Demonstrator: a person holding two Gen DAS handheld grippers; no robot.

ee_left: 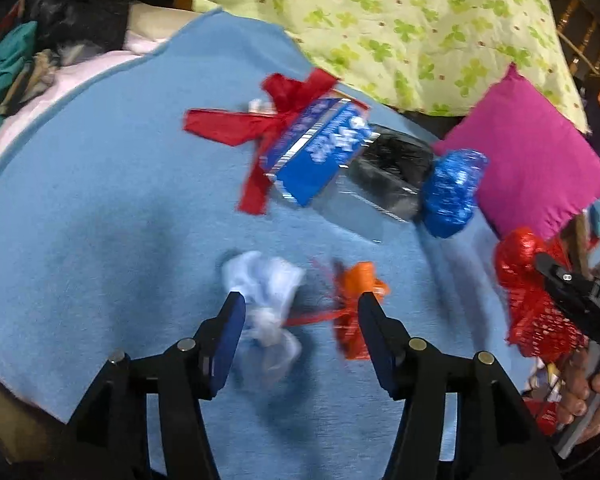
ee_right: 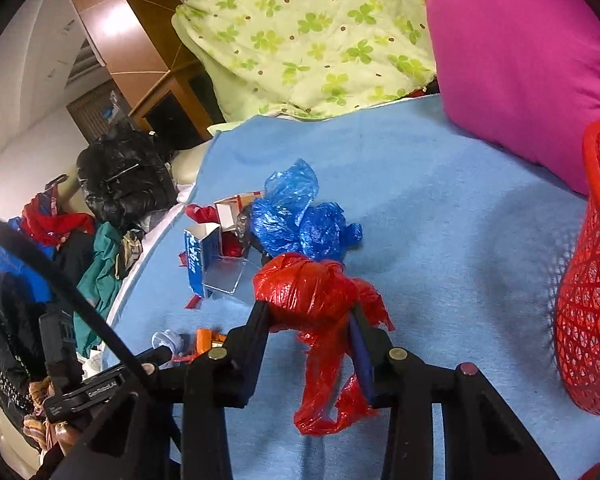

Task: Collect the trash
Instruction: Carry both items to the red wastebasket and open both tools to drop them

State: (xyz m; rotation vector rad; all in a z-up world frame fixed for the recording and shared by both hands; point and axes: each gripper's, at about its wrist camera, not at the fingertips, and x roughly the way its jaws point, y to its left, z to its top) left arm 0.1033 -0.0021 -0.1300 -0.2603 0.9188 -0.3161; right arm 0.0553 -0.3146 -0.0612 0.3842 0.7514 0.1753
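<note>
Right claw (ee_right: 312, 316) clamped on red bag (ee_right: 312, 292); left claw (ee_left: 300, 304) apart over white wad (ee_left: 264, 284), orange scrap (ee_left: 356, 280). Red basket (ee_right: 592, 280) at blue blanket's (ee_right: 440, 200) right edge; middle open.

Bedroom: quilt (ee_right: 308, 36), pillow (ee_right: 520, 52), clothes (ee_right: 100, 264)

L gripper (ee_left: 300, 300) jaws apart; R gripper (ee_right: 312, 312) clamped.
</note>
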